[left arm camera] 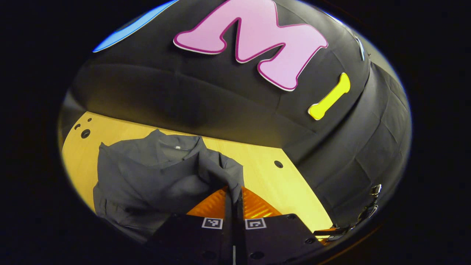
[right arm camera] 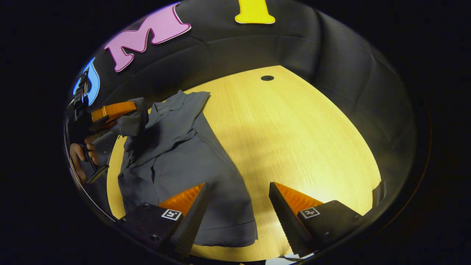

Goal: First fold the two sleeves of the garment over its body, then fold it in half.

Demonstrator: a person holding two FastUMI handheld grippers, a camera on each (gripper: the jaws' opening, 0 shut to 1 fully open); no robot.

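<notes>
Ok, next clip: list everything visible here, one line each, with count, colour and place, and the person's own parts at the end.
shirt: one, dark grey, collared, lying on the table, one sleeve lifted over its body
table: one, light wood, with round holes, under the shirt
booth wall: one, black cloth, behind the table
left gripper: one, closed on the shirt's lifted sleeve
right gripper: one, open, above the shirt's near edge, holding nothing
hand: one, at the far left of the right gripper view, holding the left gripper

Warm overhead light, soft shadows (fisheye bending edges), sharp focus.
</notes>
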